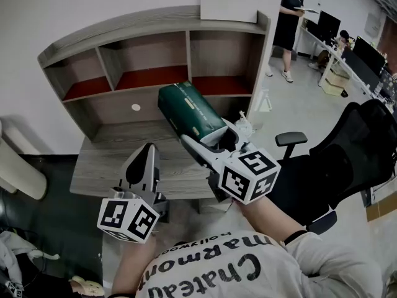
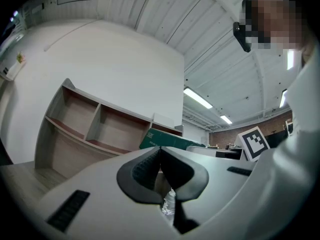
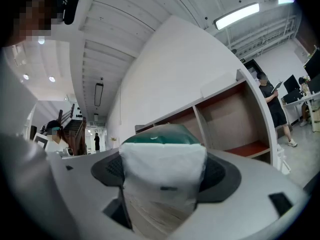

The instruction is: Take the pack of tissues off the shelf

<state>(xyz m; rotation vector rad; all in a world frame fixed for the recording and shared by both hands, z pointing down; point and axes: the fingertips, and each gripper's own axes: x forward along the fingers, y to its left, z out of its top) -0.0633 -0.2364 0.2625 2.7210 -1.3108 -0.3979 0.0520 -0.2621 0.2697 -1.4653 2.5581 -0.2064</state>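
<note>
Tissue pack (image 1: 189, 110) clamped by its near end in right gripper (image 1: 211, 136), tilted in the air above desk (image 1: 105, 166), in front of shelf (image 1: 155, 79). Left gripper (image 1: 147, 149) closed and empty, near desk's front edge.

The dark green pack of tissues (image 1: 189, 113) gleams in glossy plastic film, white and crinkled at its end. The grey shelf unit (image 1: 87, 48) shows matt wood grain. The left gripper (image 1: 147, 153) and right gripper (image 1: 214, 141) are smooth matt grey plastic with black ribbed pads (image 2: 142, 171).
</note>
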